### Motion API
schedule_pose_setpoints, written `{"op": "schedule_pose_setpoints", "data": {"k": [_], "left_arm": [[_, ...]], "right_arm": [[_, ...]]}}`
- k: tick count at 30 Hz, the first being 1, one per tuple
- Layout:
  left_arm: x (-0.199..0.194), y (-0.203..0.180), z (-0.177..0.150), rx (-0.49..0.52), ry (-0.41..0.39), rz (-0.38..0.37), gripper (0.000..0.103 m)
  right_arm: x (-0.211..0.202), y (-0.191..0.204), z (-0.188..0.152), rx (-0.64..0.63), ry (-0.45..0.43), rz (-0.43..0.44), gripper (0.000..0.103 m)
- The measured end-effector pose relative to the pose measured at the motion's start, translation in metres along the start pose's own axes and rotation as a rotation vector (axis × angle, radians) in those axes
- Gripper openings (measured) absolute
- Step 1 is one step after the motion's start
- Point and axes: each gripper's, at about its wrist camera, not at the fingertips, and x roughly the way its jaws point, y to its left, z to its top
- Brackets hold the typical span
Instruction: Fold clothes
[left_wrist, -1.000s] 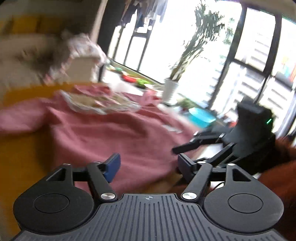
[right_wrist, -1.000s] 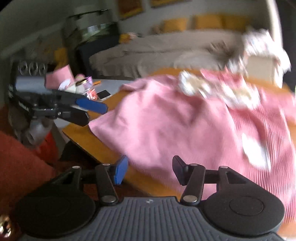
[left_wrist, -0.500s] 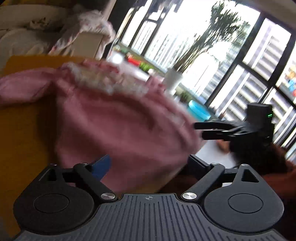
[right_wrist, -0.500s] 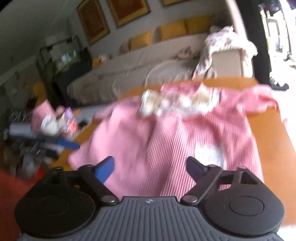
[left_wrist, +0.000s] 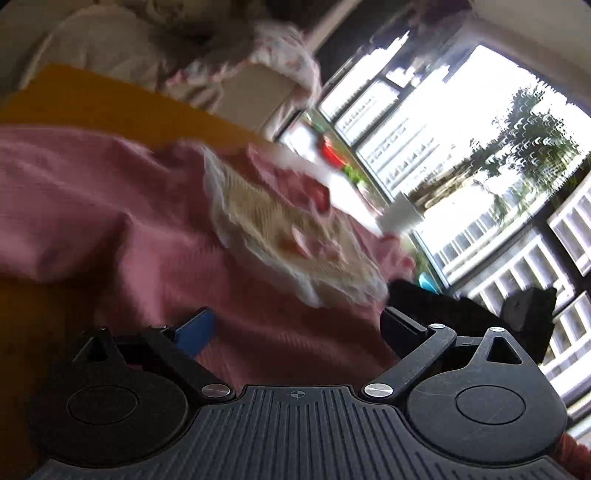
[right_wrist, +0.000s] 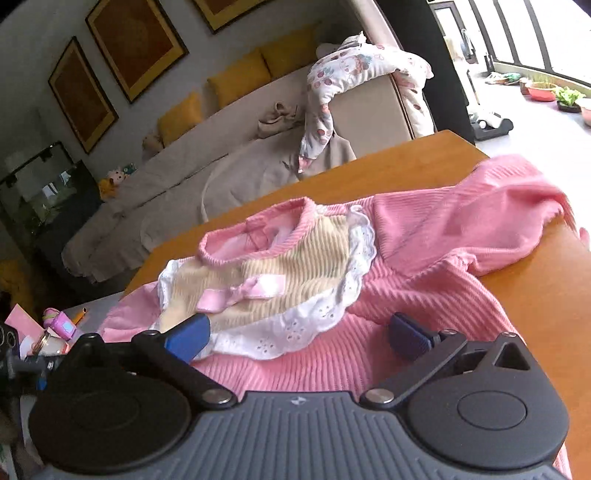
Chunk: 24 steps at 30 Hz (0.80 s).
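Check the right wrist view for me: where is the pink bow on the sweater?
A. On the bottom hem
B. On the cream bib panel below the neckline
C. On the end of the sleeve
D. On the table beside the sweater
B. The pink bow sits on the cream bib panel with white lace trim, just below the collar of the pink sweater.

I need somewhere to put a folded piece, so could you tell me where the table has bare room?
Bare wood shows on the table to the right of the pink sweater, below its spread sleeve, and in a strip beyond the collar toward the sofa. The middle is covered by the sweater.
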Motion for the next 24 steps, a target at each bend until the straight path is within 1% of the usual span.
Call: {"op": "schedule_pose_setpoints", "data": {"k": [1, 3, 5, 7, 8, 9, 10, 11, 12, 14, 15, 16, 17, 18, 19, 21, 23, 24], "left_arm": [[0.0, 0.005, 0.006, -0.005, -0.012, 0.023, 0.099], [-0.002, 0.013, 0.015, -0.018, -0.023, 0.054, 0.099], [-0.004, 0.013, 0.021, -0.024, -0.022, 0.026, 0.099], [-0.006, 0.003, 0.026, 0.012, -0.03, -0.024, 0.099], [-0.005, -0.004, 0.028, 0.04, -0.038, -0.046, 0.099], [-0.005, -0.012, 0.03, 0.072, -0.05, -0.062, 0.099], [-0.006, -0.02, 0.031, 0.105, -0.062, -0.075, 0.101], [-0.002, -0.024, 0.033, 0.128, -0.068, -0.077, 0.102], [0.004, -0.027, 0.035, 0.147, -0.072, -0.074, 0.102], [0.017, -0.033, 0.04, 0.185, -0.078, -0.069, 0.102], [0.023, -0.031, 0.041, 0.197, -0.091, -0.063, 0.102], [0.03, -0.026, 0.041, 0.204, -0.108, -0.056, 0.102], [0.035, -0.022, 0.04, 0.207, -0.129, -0.032, 0.102], [0.04, -0.017, 0.039, 0.208, -0.152, 0.001, 0.102], [0.044, -0.013, 0.037, 0.209, -0.175, 0.034, 0.102], [0.054, -0.001, 0.034, 0.185, -0.158, 0.087, 0.102], [0.051, 0.007, 0.036, 0.148, -0.155, 0.083, 0.102], [0.049, 0.008, 0.035, 0.15, -0.167, 0.095, 0.102]], "right_arm": [[0.002, -0.001, 0.002, -0.006, 0.013, 0.002, 0.103], [0.007, 0.007, 0.006, -0.075, 0.079, -0.008, 0.103], [0.01, 0.018, 0.012, -0.161, 0.141, 0.003, 0.103], [0.012, 0.029, 0.02, -0.259, 0.192, 0.024, 0.101], [0.02, 0.033, 0.028, -0.298, 0.174, -0.002, 0.094], [0.028, 0.038, 0.036, -0.338, 0.157, -0.028, 0.081], [0.037, 0.042, 0.044, -0.377, 0.139, -0.054, 0.073], [0.045, 0.046, 0.052, -0.416, 0.121, -0.08, 0.057], [0.053, 0.05, 0.06, -0.455, 0.103, -0.106, 0.046], [0.07, 0.058, 0.076, -0.531, 0.07, -0.157, 0.045], [0.088, 0.056, 0.078, -0.55, 0.077, -0.183, 0.041], [0.105, 0.056, 0.078, -0.578, 0.081, -0.216, 0.034], [0.121, 0.055, 0.078, -0.605, 0.087, -0.245, 0.017], [0.135, 0.055, 0.079, -0.624, 0.1, -0.256, 0.012], [0.145, 0.056, 0.081, -0.658, 0.096, -0.271, 0.012], [0.161, 0.055, 0.084, -0.714, 0.084, -0.298, 0.012], [0.173, 0.051, 0.092, -0.721, 0.067, -0.304, 0.013], [0.178, 0.05, 0.096, -0.716, 0.062, -0.304, 0.017]]}}
